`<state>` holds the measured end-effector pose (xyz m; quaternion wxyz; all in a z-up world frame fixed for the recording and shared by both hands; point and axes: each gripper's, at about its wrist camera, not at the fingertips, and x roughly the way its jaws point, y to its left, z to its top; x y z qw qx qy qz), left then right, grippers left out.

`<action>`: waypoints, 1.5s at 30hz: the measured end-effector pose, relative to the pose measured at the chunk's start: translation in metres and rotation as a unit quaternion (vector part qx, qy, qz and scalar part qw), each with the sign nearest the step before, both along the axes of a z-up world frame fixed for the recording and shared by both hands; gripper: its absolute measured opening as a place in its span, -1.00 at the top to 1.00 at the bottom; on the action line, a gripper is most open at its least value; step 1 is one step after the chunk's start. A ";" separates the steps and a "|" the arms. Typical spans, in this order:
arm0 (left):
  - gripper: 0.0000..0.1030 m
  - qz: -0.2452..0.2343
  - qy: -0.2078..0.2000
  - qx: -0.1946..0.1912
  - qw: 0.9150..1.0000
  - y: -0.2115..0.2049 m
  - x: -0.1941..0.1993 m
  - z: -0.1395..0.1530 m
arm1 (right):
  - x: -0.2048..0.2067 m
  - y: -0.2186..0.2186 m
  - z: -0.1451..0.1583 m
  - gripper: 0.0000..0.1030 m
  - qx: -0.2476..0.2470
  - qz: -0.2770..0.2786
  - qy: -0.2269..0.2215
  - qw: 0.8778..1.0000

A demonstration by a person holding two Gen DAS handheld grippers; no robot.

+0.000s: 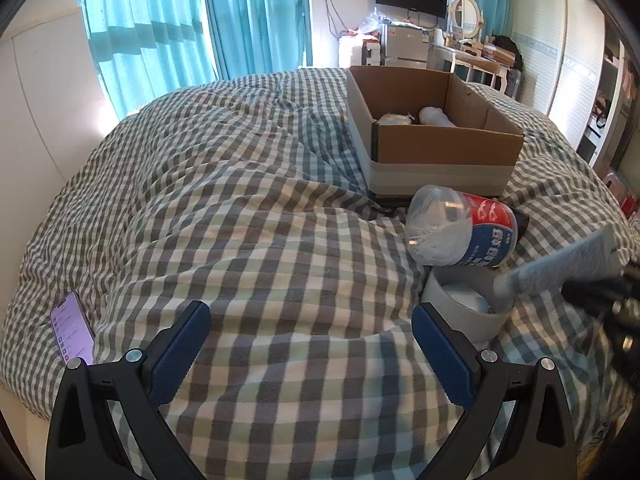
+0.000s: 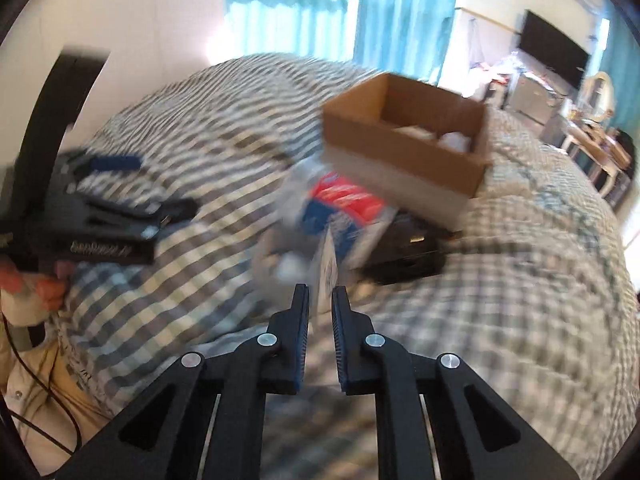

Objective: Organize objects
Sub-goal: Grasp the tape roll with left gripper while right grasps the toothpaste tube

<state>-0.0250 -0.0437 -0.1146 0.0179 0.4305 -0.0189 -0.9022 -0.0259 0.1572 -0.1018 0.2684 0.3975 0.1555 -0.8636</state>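
Here, small box: we pinch a pale flat box (image 2: pixel 326 270) edge-on between our right tongs (image 2: pixel 320 300), above the bed.
Right tongs: pressed nearly together on that box; this view is blurred.
Left tongs (image 1: pixel 310 320): we hold them spread wide over the checked duvet (image 1: pixel 248 216), gripping nothing.
Plastic jar (image 1: pixel 460 226): lying on its side, red and blue label, just in front of the cardboard box (image 1: pixel 436 136).
Round tin (image 1: pixel 466 308): beside the jar, nearer us.
Cardboard box: open, on the bed, pale items inside.
Phone (image 1: pixel 72 334): lit, at the duvet's left edge.
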 end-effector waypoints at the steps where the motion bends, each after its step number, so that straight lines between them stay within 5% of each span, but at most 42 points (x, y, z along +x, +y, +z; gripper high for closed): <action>1: -1.00 -0.004 -0.001 0.002 1.000 0.004 -0.001 0.001 | -0.003 0.008 0.003 0.78 -0.003 -0.011 0.001 1.000; 15: -1.00 -0.099 -0.035 0.032 0.994 0.085 -0.023 -0.019 | -0.043 0.094 0.013 0.77 -0.052 -0.125 -0.021 0.991; 25: -1.00 -0.101 -0.058 0.025 0.993 0.102 -0.044 -0.045 | -0.041 0.105 0.010 -0.21 -0.050 -0.102 -0.031 0.993; 28: -0.83 -0.117 -0.069 0.032 0.990 0.106 -0.049 -0.052 | -0.045 0.097 0.012 -0.21 -0.037 -0.087 -0.022 0.995; 29: -0.63 -0.129 -0.076 0.036 0.988 0.109 -0.050 -0.054 | -0.048 0.093 0.012 -0.21 -0.032 -0.082 -0.022 0.996; 32: -0.63 -0.139 -0.071 0.013 0.988 0.115 -0.045 -0.055 | -0.065 0.079 0.007 -0.21 -0.030 -0.057 -0.034 0.997; 43: -0.62 -0.117 -0.043 0.019 0.992 0.099 -0.028 -0.031 | -0.110 0.031 -0.041 -0.22 0.033 -0.004 -0.102 0.994; 45: -0.62 -0.112 -0.039 0.022 0.993 0.094 -0.025 -0.027 | -0.106 0.025 -0.045 -0.02 0.057 -0.002 -0.094 0.994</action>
